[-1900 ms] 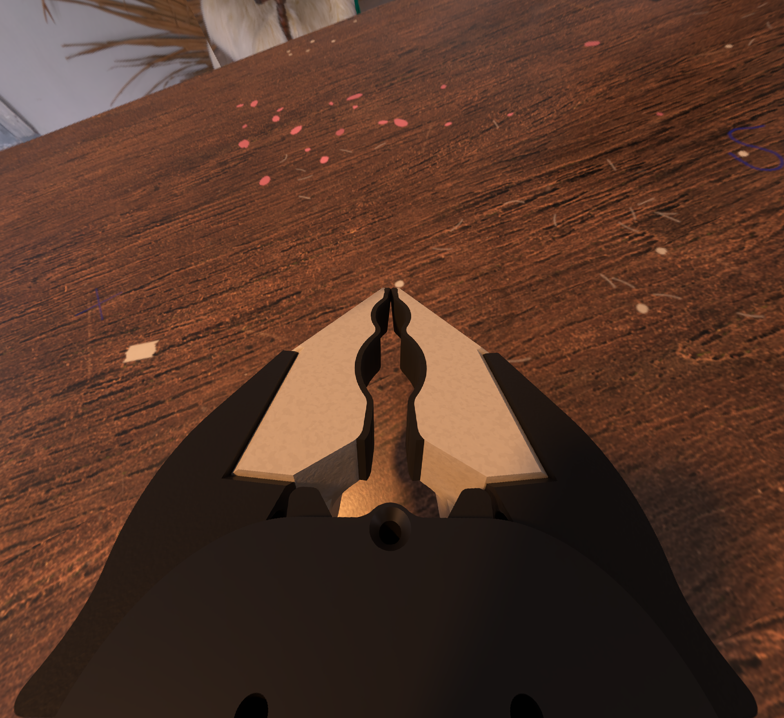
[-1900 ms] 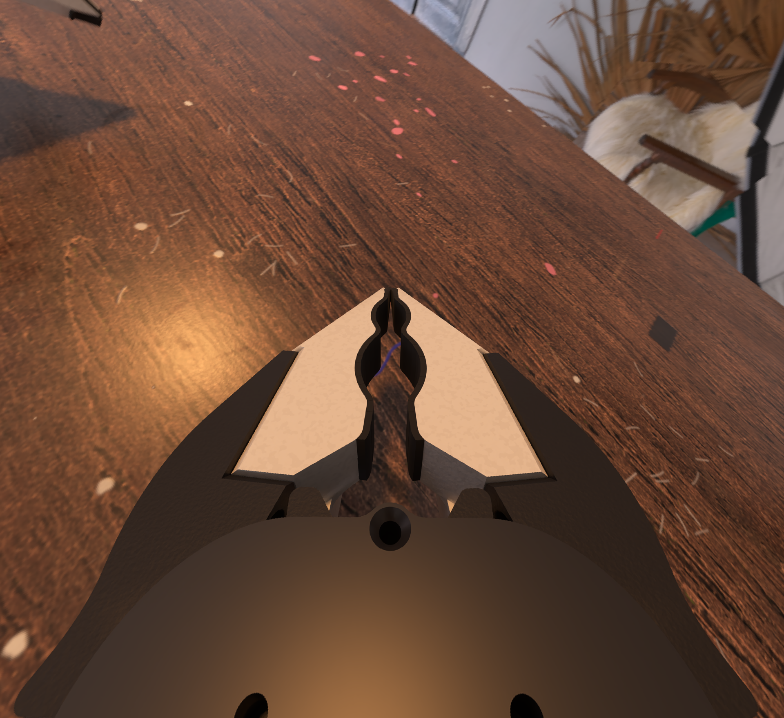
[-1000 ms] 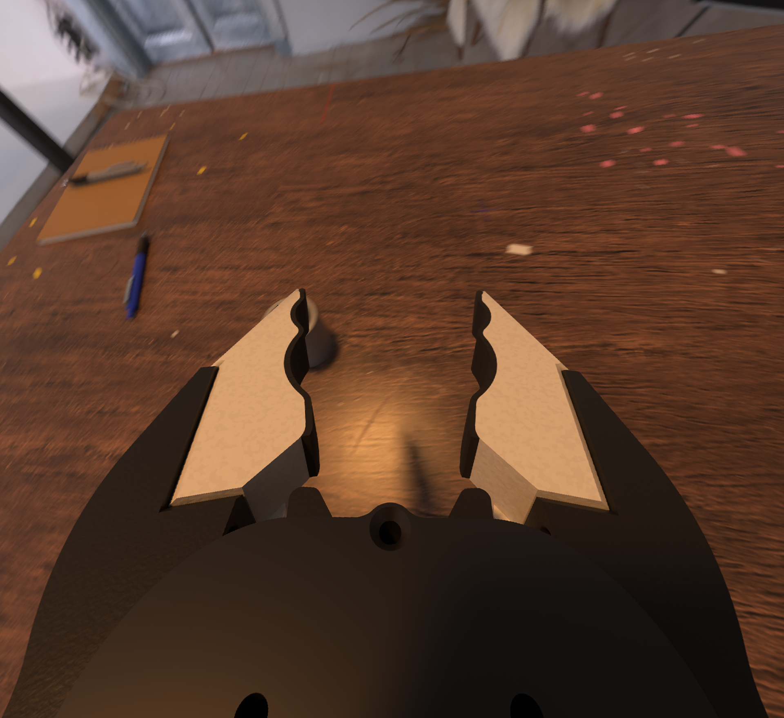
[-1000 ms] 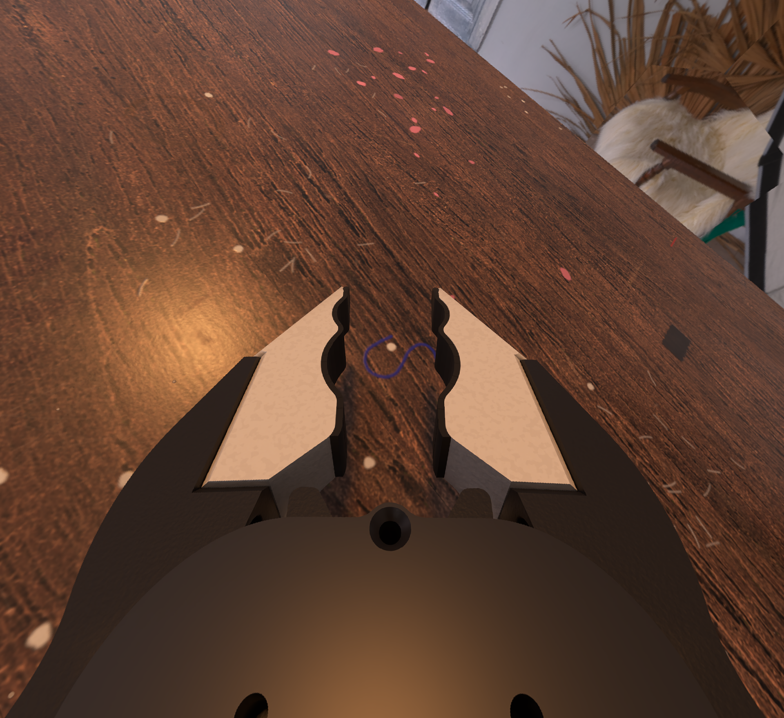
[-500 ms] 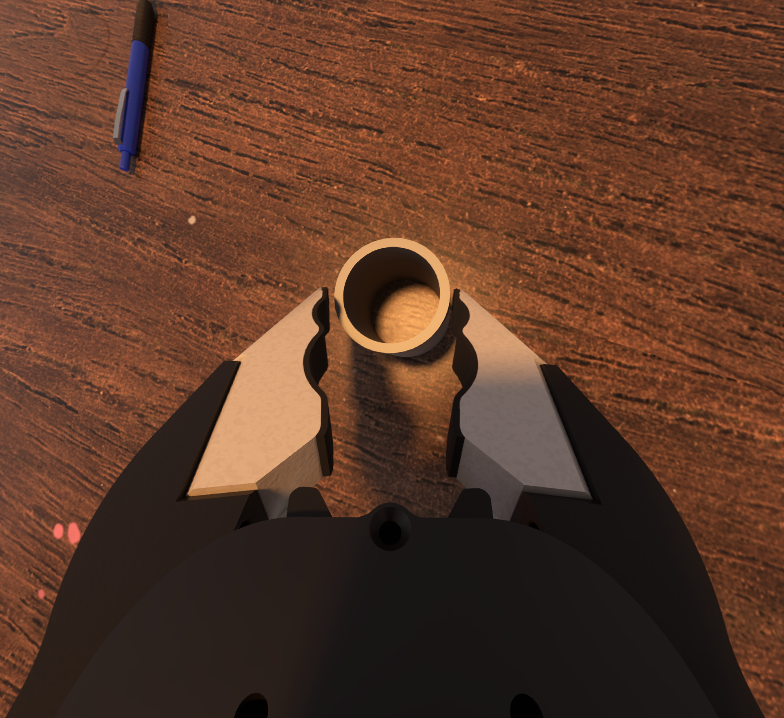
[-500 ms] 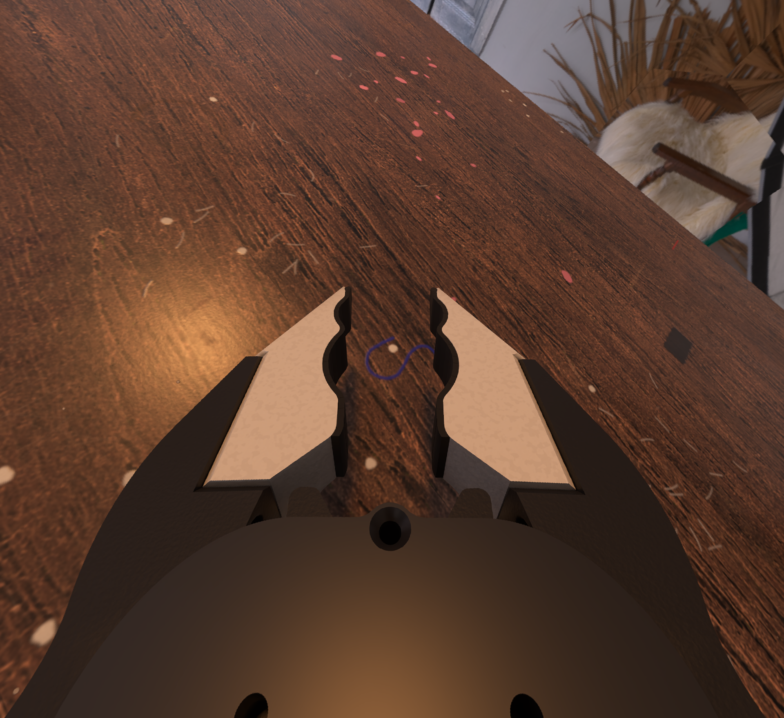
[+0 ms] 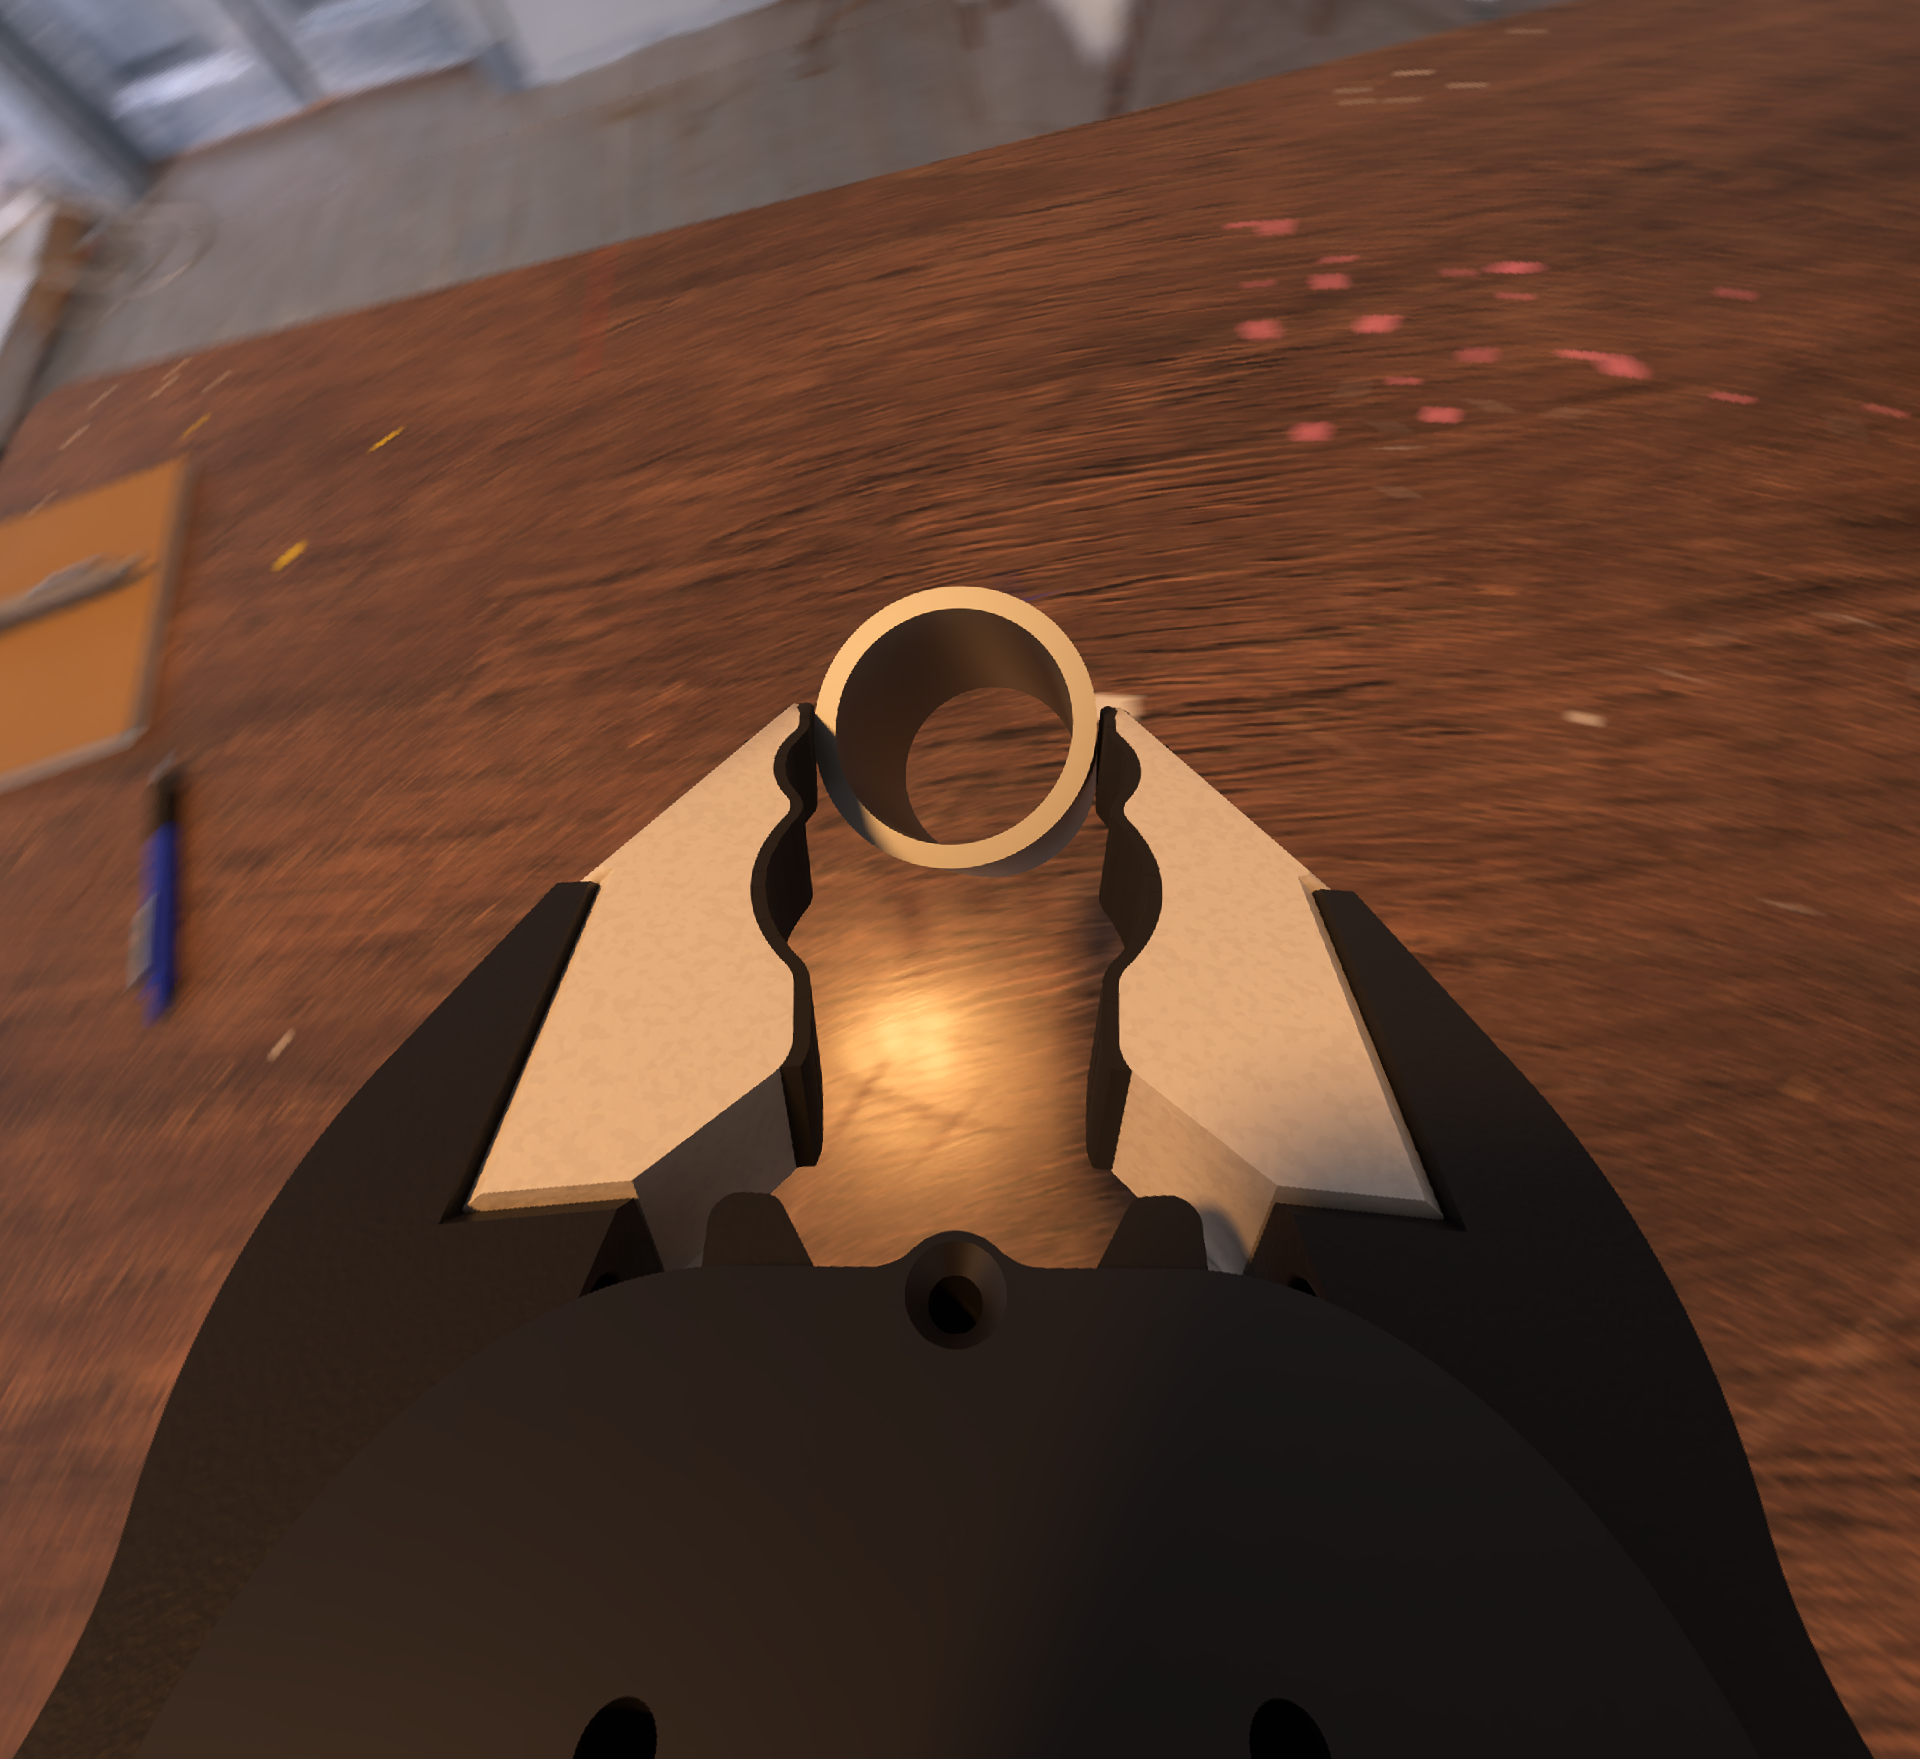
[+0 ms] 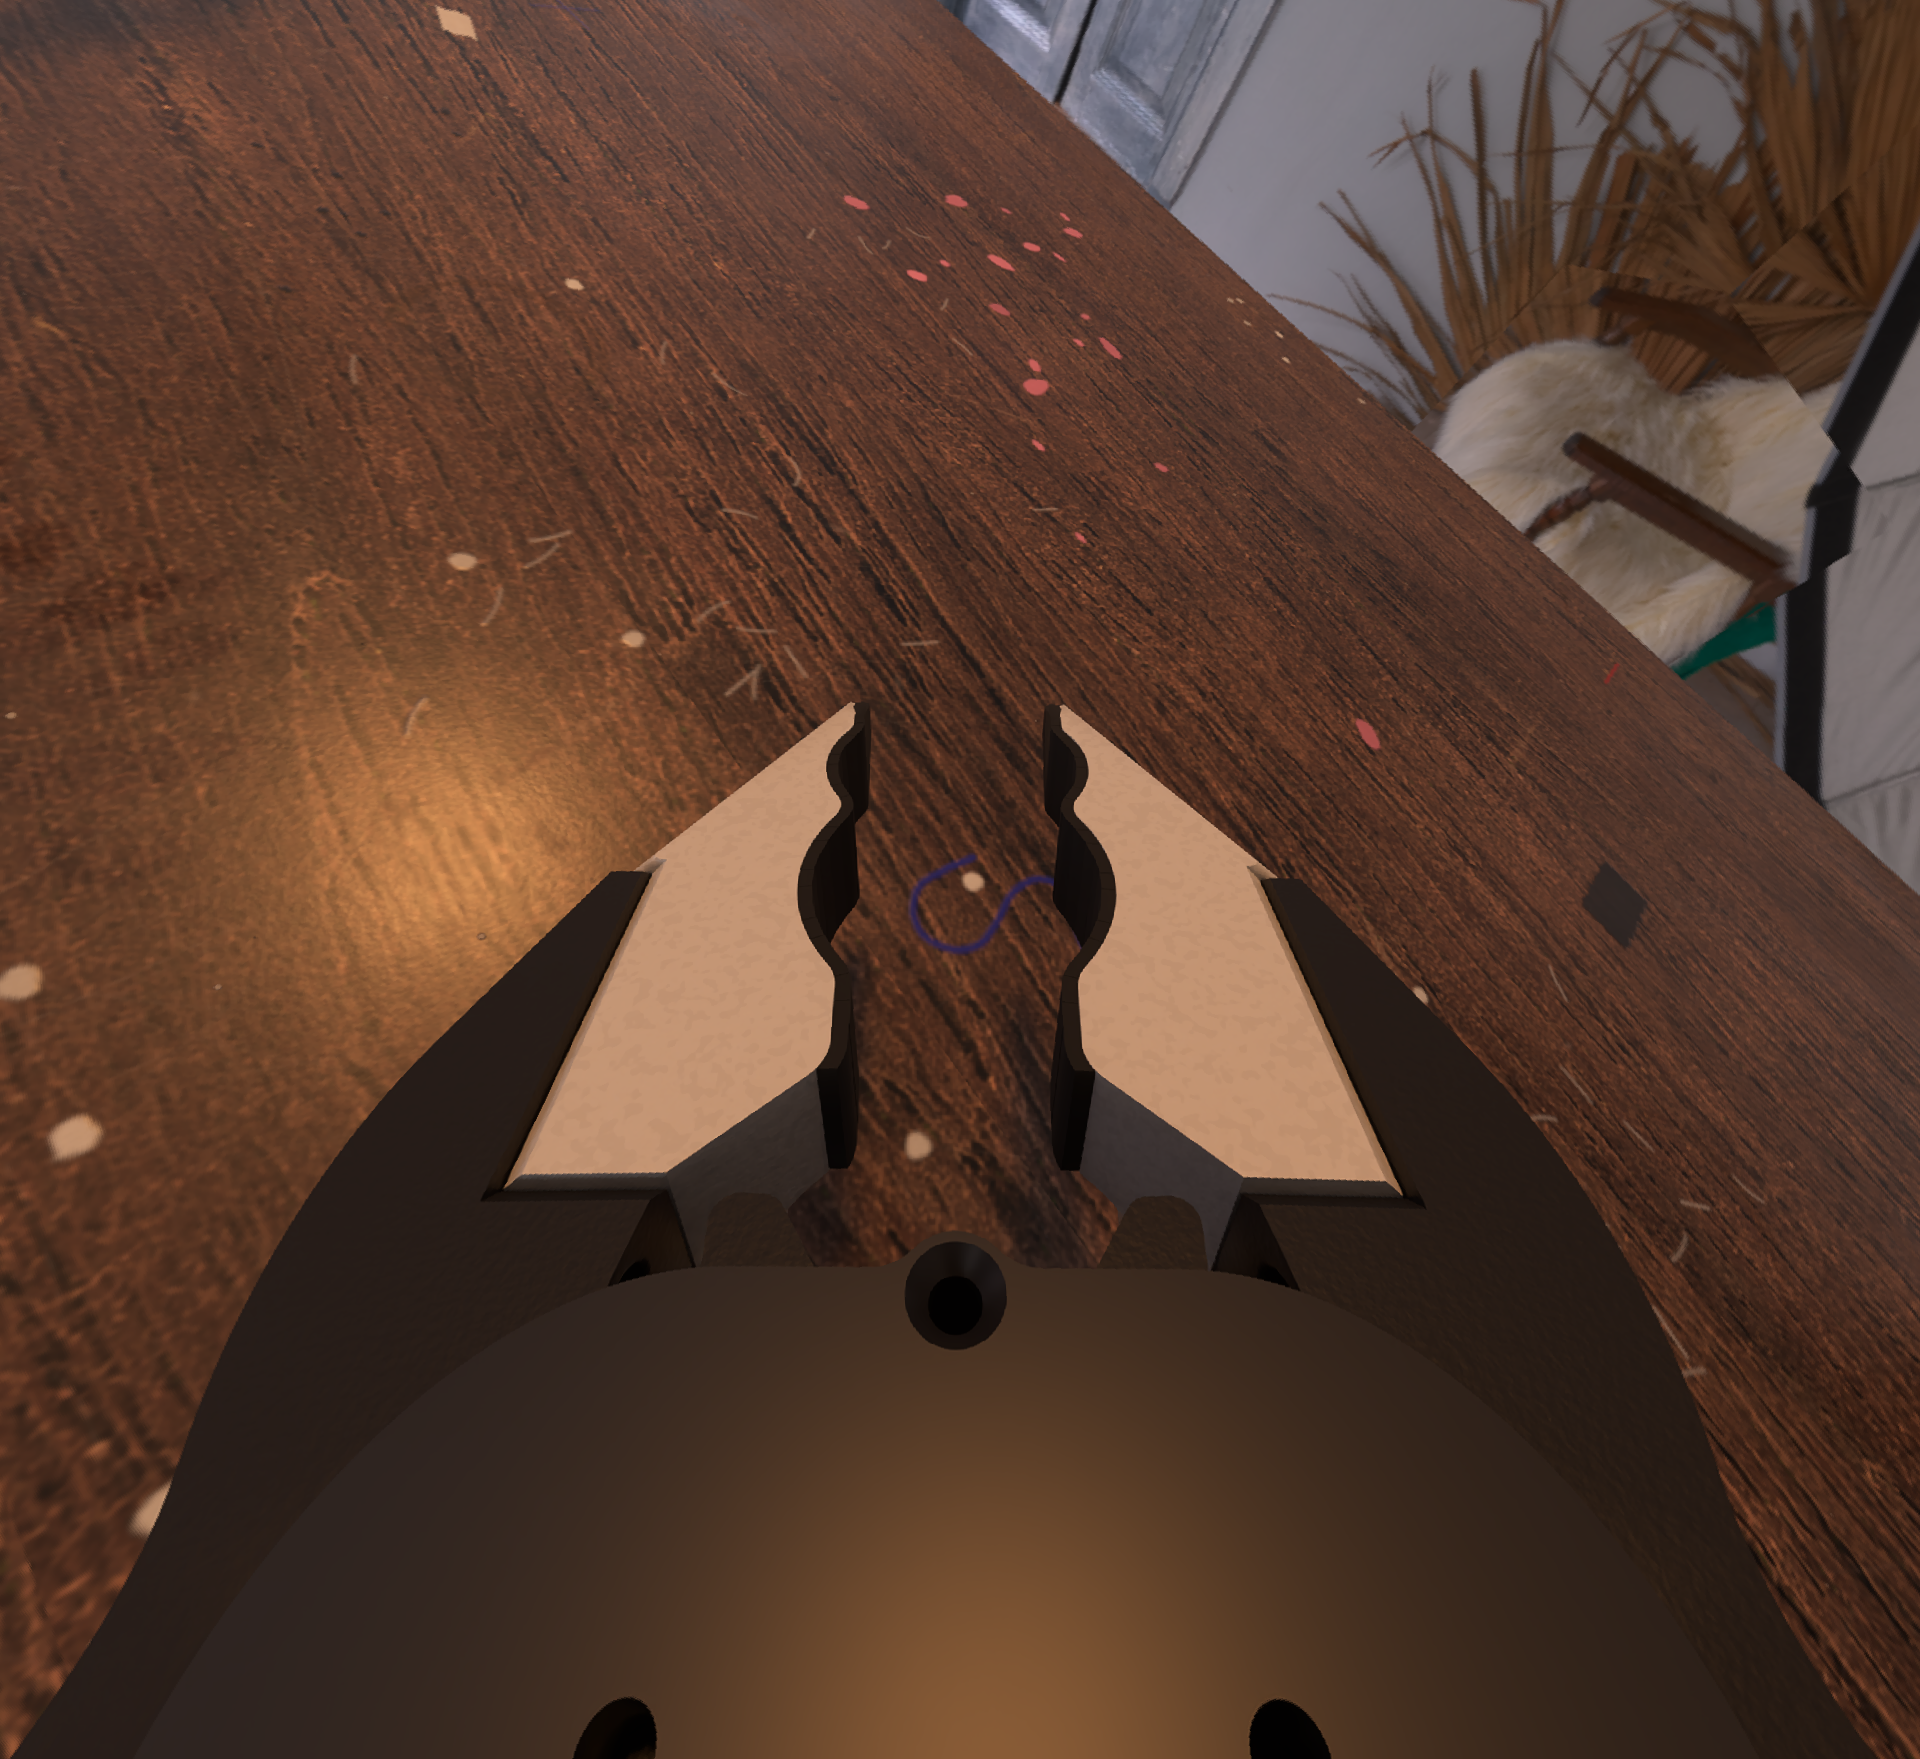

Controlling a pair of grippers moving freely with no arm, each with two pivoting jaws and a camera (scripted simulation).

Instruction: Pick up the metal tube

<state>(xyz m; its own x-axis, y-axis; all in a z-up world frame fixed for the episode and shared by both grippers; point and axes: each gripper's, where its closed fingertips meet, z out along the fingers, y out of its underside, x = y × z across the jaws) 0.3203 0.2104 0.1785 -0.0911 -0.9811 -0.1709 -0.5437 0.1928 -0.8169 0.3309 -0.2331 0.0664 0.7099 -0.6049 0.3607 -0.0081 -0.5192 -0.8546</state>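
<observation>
The metal tube (image 7: 940,655) is a short, open-ended ring with a pale rim. It sits between the fingertips of my left gripper (image 7: 954,715), which is shut on it. I look straight through its bore. The tube is held off the brown wooden table (image 7: 1507,826), which shows blurred behind and through it. My right gripper (image 8: 955,712) is open and empty, its jaws partly apart, low over the table above a small blue scribble (image 8: 961,914). The tube does not show in the right wrist view.
A blue pen (image 7: 159,909) and an orange pad (image 7: 73,629) with a grey pen on it lie at the table's left. Red specks (image 7: 1455,338) dot the far right. The table edge runs diagonally, with a white furry chair (image 8: 1621,483) beyond it.
My left gripper opened, swung onto the upright tube, closed on it and lifted it while tilting up from a top-down view. My right gripper opened partway and has stayed put.
</observation>
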